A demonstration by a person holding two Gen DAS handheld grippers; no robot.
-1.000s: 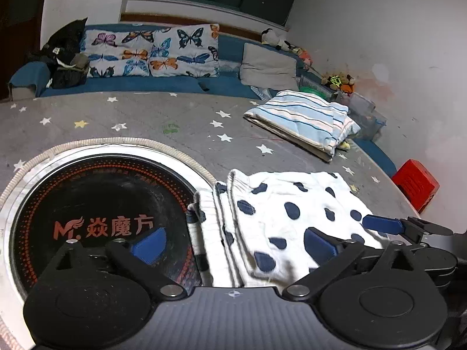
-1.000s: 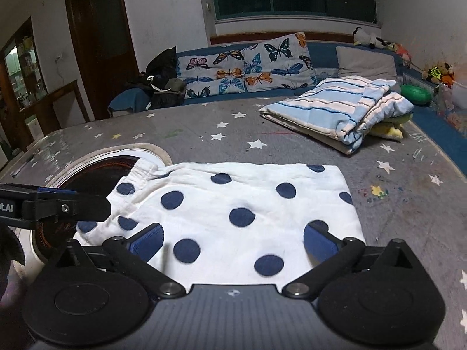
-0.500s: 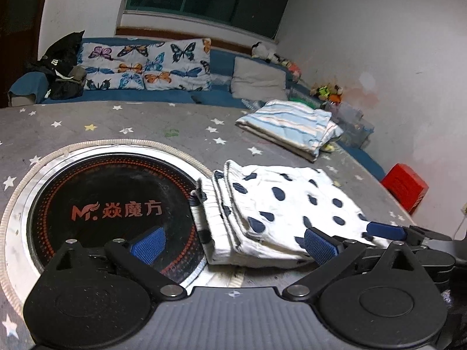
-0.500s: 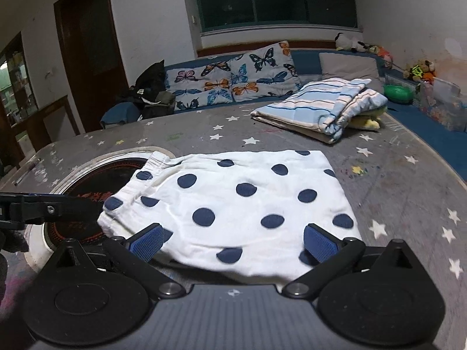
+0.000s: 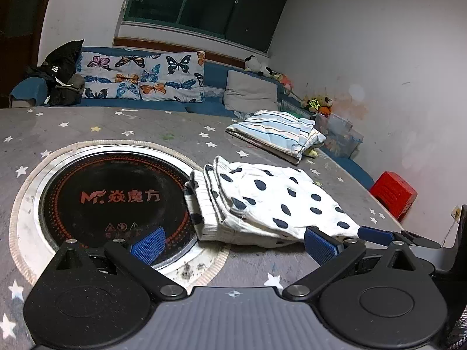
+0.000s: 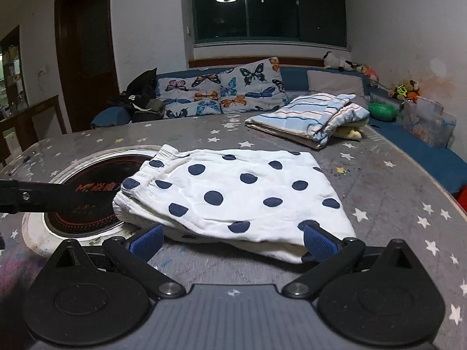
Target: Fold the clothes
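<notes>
A white garment with dark blue polka dots [image 5: 262, 201] lies folded flat on the grey star-patterned table [image 5: 116, 125]; it also shows in the right wrist view [image 6: 233, 192]. My left gripper [image 5: 233, 246] is open and empty, just short of the garment's near left edge. My right gripper [image 6: 232, 242] is open and empty at the garment's near edge, its blue fingertips [image 6: 318, 243] beside the folded hem. The right gripper's finger [image 5: 376, 234] shows in the left wrist view.
A round black induction cooktop [image 5: 113, 195] is set in the table, partly under the garment's left end. A folded striped blue cloth [image 5: 277, 131] lies at the far right. A sofa with butterfly cushions [image 5: 140, 78] runs behind. A red stool [image 5: 394, 194] stands right.
Both grippers have drawn back toward me and risen from over the garment; it now lies free in front of them. The garment has not moved.
</notes>
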